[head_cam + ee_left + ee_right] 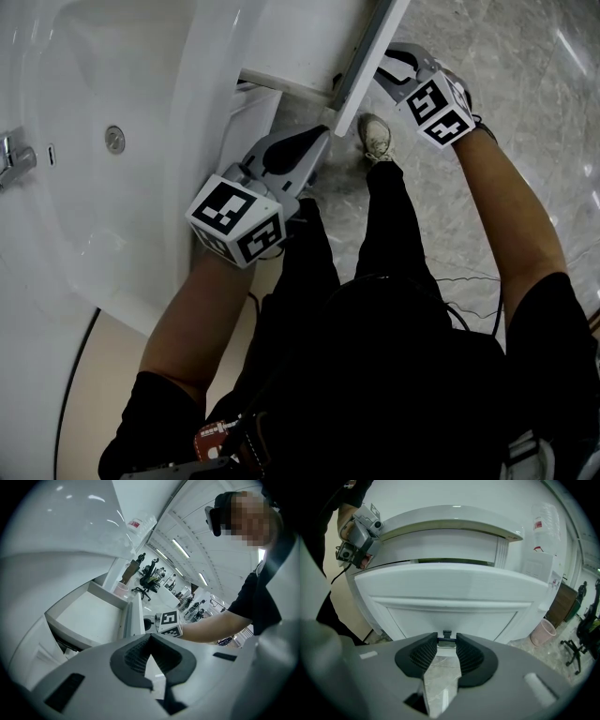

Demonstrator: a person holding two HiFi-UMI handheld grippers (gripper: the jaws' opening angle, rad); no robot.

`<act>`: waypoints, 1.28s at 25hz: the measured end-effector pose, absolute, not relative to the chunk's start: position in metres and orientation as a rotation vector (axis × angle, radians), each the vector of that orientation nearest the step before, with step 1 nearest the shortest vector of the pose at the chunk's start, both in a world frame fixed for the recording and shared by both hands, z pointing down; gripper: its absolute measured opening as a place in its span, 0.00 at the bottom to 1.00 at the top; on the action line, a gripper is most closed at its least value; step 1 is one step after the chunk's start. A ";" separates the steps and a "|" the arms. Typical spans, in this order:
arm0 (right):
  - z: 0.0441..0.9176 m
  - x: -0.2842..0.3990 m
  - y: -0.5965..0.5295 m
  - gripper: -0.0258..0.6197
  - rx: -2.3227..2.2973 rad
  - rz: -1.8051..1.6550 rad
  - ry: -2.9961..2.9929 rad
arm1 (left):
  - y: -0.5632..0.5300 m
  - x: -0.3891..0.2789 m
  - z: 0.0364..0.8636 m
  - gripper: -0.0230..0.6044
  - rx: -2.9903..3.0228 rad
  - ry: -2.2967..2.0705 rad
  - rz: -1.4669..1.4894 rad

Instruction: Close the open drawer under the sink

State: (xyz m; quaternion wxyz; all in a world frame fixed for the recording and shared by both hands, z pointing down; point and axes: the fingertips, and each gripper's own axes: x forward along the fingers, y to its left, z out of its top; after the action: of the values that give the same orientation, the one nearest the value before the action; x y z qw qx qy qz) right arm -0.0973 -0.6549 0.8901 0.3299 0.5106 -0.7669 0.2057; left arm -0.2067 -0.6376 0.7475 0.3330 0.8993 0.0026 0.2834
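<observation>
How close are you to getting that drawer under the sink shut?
Done: nothing yet; the drawer stands pulled out. In hand: the right gripper looks closed on the small handle on the drawer's front. The left gripper is shut, holding nothing. Left: push the drawer all the way in.

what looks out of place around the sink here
Only the drawer under the sink: it stands pulled out, its front well clear of the cabinet. The right gripper has its jaws on the small handle. Nothing spilled, askew or damaged shows.
</observation>
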 end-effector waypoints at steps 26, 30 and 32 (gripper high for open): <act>0.888 -0.108 -0.678 0.23 1.401 0.512 -2.050 | -0.641 -0.214 0.743 0.03 2.426 -0.106 0.774; 0.888 -0.109 -0.684 0.23 1.415 0.511 -2.055 | -0.646 -0.215 0.744 0.03 2.443 -0.141 0.774; 0.888 -0.110 -0.686 0.23 1.426 0.512 -2.056 | -0.647 -0.217 0.744 0.03 2.452 -0.156 0.779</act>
State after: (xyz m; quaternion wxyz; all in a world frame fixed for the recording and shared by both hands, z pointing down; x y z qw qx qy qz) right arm -0.1099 -0.6860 0.8883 0.2895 0.5343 -0.7707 0.1919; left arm -0.2169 -0.6475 0.7443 0.2784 0.9137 -0.0581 0.2902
